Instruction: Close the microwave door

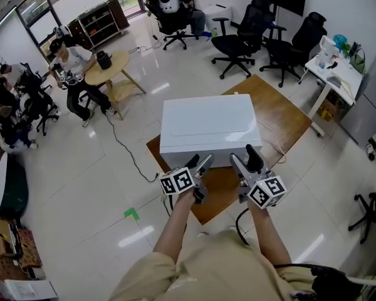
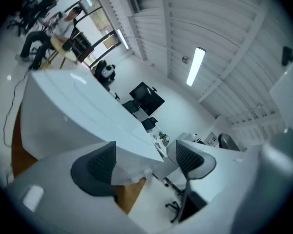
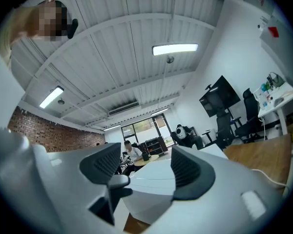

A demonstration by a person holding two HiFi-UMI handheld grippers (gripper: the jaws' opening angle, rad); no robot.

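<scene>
Head view: white microwave (image 1: pixel 207 130) sitting mid wooden table (image 1: pixel 282 115); L gripper (image 1: pixel 199 163), R gripper (image 1: pixel 244 157) hovering by table's near edge, jaws gaping, both empty.

Overhead plus two low views — microwave (image 1: pixel 208 128) shared

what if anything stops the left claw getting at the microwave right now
Probably nothing, so likely yes: the left claw hangs open and empty just off the microwave's near face, no object between them; the right claw sits beside it, clear of its path.
</scene>
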